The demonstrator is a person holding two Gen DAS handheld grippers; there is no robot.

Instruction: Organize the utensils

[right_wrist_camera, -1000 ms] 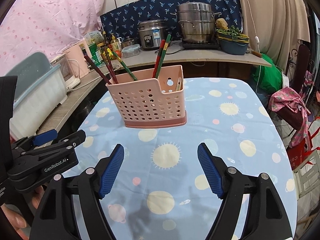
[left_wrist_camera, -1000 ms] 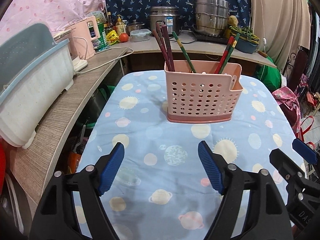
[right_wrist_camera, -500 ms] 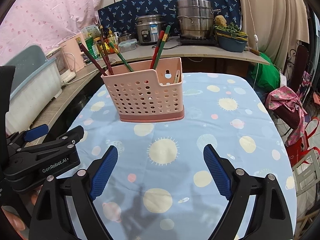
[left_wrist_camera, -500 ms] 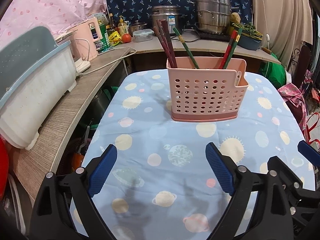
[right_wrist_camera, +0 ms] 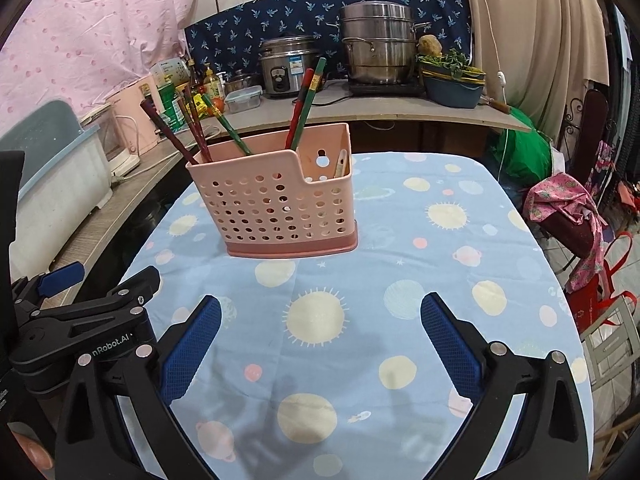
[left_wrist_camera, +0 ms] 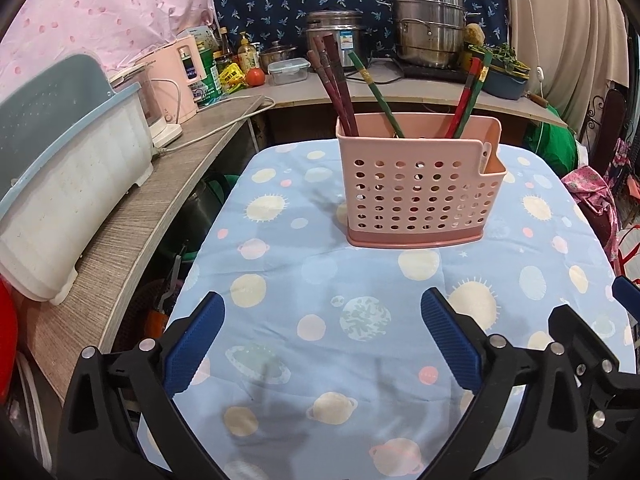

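Both the left gripper [left_wrist_camera: 322, 334] and right gripper [right_wrist_camera: 320, 334] are opening with nothing between the jaws, while the chopsticks [left_wrist_camera: 334, 80] stand in the pink utensil basket [left_wrist_camera: 416, 196] at frame centre, so sorting looks done or nearly so.

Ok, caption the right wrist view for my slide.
Right gripper opening, empty, over the planet-print tablecloth, facing a pink utensil basket holding chopsticks.
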